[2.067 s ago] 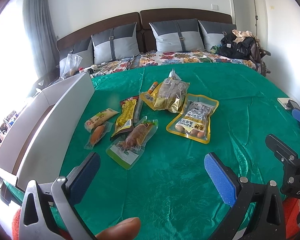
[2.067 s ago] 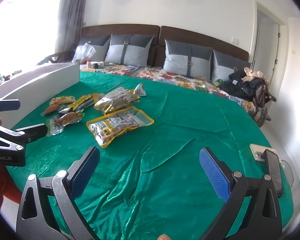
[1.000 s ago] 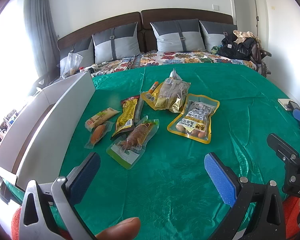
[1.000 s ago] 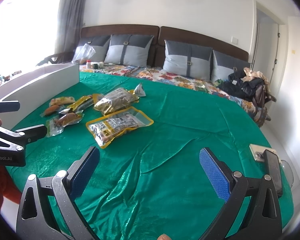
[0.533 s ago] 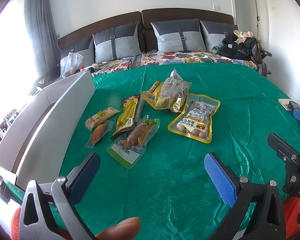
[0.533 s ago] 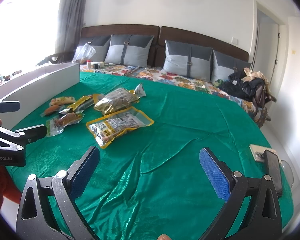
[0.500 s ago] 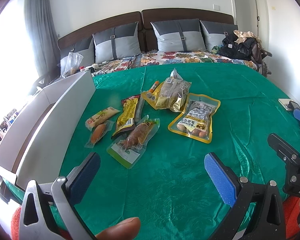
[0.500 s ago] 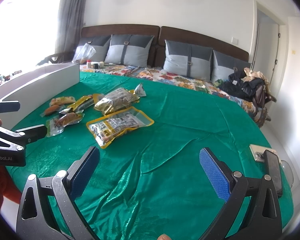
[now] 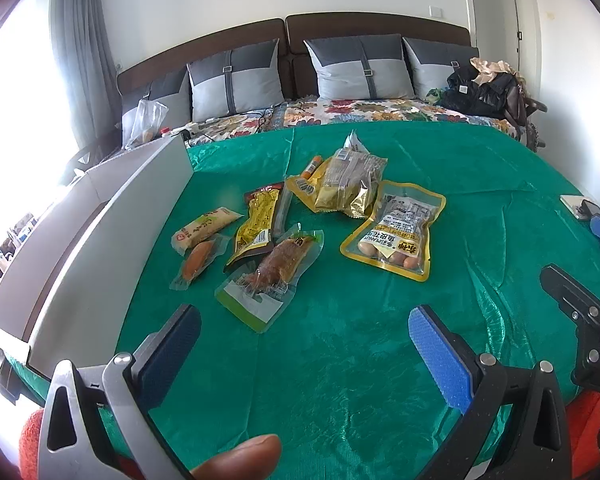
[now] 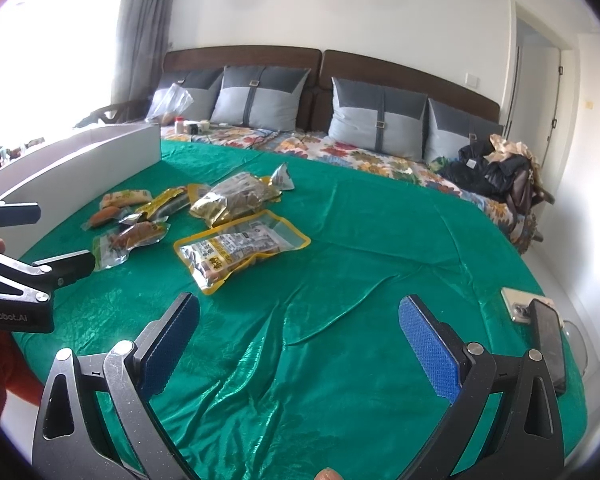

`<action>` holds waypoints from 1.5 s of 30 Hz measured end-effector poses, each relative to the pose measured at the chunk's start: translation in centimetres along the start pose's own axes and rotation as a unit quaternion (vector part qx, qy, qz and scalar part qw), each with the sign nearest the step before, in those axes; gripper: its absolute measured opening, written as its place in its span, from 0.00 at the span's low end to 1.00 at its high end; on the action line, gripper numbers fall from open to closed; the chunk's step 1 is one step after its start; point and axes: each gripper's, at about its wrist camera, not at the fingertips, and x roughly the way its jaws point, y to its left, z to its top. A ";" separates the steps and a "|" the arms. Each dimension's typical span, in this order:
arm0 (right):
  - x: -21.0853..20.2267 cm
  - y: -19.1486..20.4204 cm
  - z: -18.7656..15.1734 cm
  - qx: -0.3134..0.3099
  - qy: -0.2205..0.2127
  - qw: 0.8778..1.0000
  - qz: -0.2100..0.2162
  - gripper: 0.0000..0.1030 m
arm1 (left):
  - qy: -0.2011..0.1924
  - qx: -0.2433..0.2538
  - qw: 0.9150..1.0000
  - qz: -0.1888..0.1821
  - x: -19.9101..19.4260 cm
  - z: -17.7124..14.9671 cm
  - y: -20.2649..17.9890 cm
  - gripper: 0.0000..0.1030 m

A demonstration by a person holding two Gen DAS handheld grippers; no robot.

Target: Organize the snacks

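Several snack packets lie on a green cloth. A yellow-edged peanut pouch (image 9: 396,228) (image 10: 240,252) is nearest the middle. A clear pack of brown meat (image 9: 272,276) (image 10: 130,240), a yellow-black stick pack (image 9: 258,224), a cream pack (image 9: 204,228), a small sausage pack (image 9: 198,260) and a gold foil bag (image 9: 350,186) (image 10: 236,196) lie around it. My left gripper (image 9: 304,344) is open and empty, short of the meat pack. My right gripper (image 10: 300,340) is open and empty, near the cloth's front edge.
A long white box (image 9: 100,232) (image 10: 80,160) stands along the left side of the cloth. A phone (image 10: 548,340) and a card lie at the right edge. Grey pillows (image 9: 356,68) and a dark bag (image 9: 484,92) are at the back of the bed.
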 end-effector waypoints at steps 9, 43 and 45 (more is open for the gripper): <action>0.5 0.2 -0.2 -0.003 0.008 1.000 0.004 0.98 | 0.006 -0.003 1.000 0.001 0.6 -0.2 0.2 1.00; 3.1 0.5 -1.4 -0.003 0.072 0.997 0.007 0.98 | 0.114 -0.028 0.993 0.014 6.0 -3.7 1.9 1.00; 3.8 0.3 -1.7 0.001 0.089 0.996 0.006 0.98 | 0.119 -0.026 0.992 0.017 6.3 -3.8 1.8 1.00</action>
